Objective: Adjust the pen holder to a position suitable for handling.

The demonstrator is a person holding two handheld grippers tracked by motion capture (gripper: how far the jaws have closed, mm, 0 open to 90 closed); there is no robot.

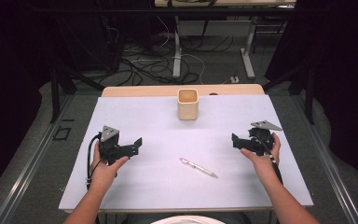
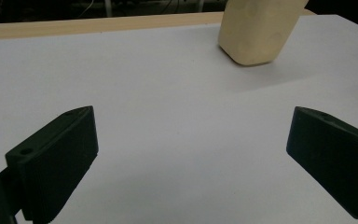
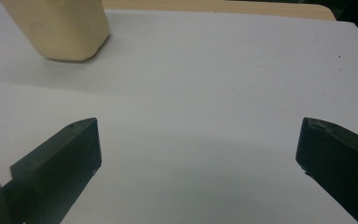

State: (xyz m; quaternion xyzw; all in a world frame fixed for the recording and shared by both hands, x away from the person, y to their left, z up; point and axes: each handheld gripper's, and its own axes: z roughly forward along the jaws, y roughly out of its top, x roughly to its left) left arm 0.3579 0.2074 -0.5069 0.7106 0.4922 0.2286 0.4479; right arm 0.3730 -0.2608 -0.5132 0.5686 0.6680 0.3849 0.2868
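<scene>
- The pen lies flat on the white sheet, in the near half of the table and a little right of its middle; its length runs diagonally, one end towards the left gripper, the other towards the person; nothing touches it.
- The cream square cup stands upright near the far edge of the sheet, well apart from the pen; its mouth is open and, as far as the high view shows, empty.
- The left gripper rests at the left of the sheet; its jaws stand wide apart, holding nothing; the right gripper rests at the right, also spread wide and empty.
- The pen is between the two grippers, near to neither.
- My judgement on risks: the pen is thin, round and low, so a jaw that closes off centre may roll it away or press it into the sheet; a grip near one end may let it tilt and slip; a careless approach to the cup may tip it, because it looks light and narrow.
</scene>
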